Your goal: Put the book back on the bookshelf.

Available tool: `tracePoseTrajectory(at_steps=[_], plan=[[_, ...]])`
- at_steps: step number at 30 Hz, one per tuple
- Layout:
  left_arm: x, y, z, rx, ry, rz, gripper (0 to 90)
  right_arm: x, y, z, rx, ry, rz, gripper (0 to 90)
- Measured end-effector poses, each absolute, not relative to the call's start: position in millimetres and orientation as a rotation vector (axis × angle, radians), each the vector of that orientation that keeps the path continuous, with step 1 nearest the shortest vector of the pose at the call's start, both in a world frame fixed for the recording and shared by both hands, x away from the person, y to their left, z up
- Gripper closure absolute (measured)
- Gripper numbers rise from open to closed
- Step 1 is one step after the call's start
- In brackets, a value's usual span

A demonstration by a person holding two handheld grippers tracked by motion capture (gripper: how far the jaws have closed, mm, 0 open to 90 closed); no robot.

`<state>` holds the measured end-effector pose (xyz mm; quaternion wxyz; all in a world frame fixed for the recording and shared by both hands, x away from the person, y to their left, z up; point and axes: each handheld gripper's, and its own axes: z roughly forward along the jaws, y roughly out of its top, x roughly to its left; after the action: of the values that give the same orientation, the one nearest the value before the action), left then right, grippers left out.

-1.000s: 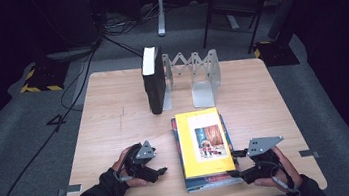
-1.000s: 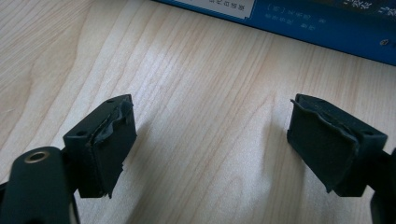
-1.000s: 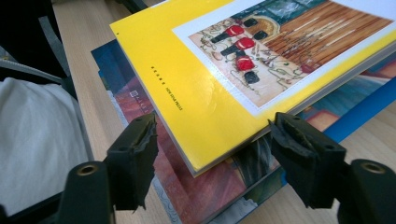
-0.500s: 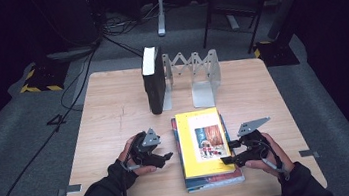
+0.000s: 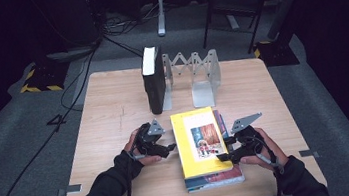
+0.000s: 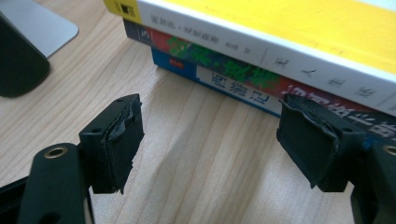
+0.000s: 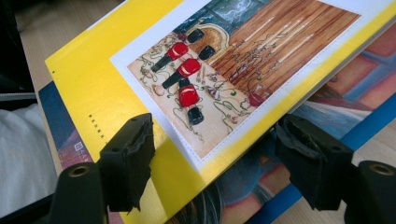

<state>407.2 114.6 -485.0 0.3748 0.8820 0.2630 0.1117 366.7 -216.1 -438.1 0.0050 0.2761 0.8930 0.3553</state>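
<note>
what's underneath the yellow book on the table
The yellow book lies on top of a stack: a red-spined book, then a blue one, on the table. Their covers are mostly hidden.

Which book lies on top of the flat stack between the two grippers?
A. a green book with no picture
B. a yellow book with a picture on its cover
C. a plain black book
B: the yellow book with a picture on its cover lies uppermost on the stack, as the high view shows.

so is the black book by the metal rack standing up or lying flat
Standing upright. In the high view the black book stands on its edge at the left end of the metal rack; the yellow book lies flat.
</note>
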Motion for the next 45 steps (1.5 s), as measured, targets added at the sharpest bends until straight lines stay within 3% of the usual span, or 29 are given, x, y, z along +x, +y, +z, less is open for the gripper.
tracePoseTrajectory(at_steps=[12, 20, 28, 31, 45], plan=[[412, 116, -484, 2.245, 0.675, 0.29, 26.5, 360, -207, -435, 0.719, 2.753, 1.127, 33.2], [413, 116, -485, 2.242, 0.673, 0.283, 26.4, 362, -202, -433, 0.66, 2.72, 1.182, 41.7], [414, 116, -484, 2.24, 0.671, 0.299, 26.9, 369, -205, -434, 0.66, 2.688, 1.295, 68.2], [414, 115, -481, 2.235, 0.661, 0.331, 30.1, 367, -208, -432, 0.642, 2.668, 1.332, 73.2], [441, 118, -470, 2.147, 0.702, 0.277, 37.7, 356, -212, -428, 0.523, 2.572, 1.387, 74.9]])
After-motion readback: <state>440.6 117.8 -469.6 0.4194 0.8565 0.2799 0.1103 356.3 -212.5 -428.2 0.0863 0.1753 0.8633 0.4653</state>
